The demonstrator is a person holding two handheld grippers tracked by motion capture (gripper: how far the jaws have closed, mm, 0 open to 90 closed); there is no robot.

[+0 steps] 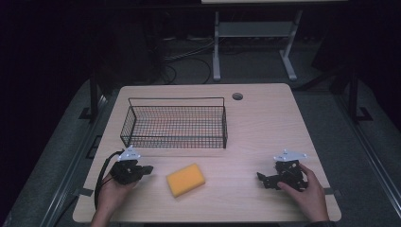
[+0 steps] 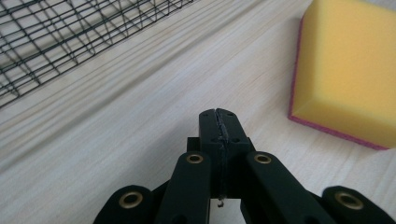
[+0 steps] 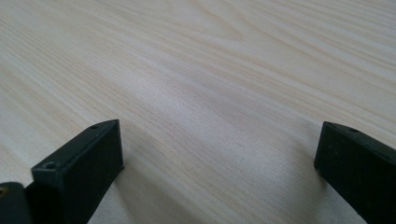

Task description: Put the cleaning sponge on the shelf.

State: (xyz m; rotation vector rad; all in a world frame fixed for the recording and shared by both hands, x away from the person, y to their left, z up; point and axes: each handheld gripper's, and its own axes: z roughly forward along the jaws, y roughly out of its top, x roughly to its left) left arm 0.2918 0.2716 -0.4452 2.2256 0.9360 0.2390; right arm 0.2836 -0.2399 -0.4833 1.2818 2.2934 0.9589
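Observation:
A yellow sponge [image 1: 186, 179] with a pink underside lies flat near the table's front, between my two grippers. My left gripper [image 1: 149, 169] rests on the table just left of it, pointing right, apart from the sponge. In the left gripper view its jaws [image 2: 218, 114] are pressed together with nothing between them, and the sponge [image 2: 348, 70] lies ahead to the right. My right gripper [image 1: 261, 178] sits low on the table right of the sponge, pointing left. In the right gripper view its jaws [image 3: 219, 128] stand wide apart over bare wood.
A black wire basket [image 1: 176, 126] stands behind the sponge on the light wooden table [image 1: 265, 127]; its mesh [image 2: 56, 37] runs across the upper left of the left gripper view. A round cable hole [image 1: 237, 96] is at the back. White frame legs [image 1: 216, 47] stand beyond the table.

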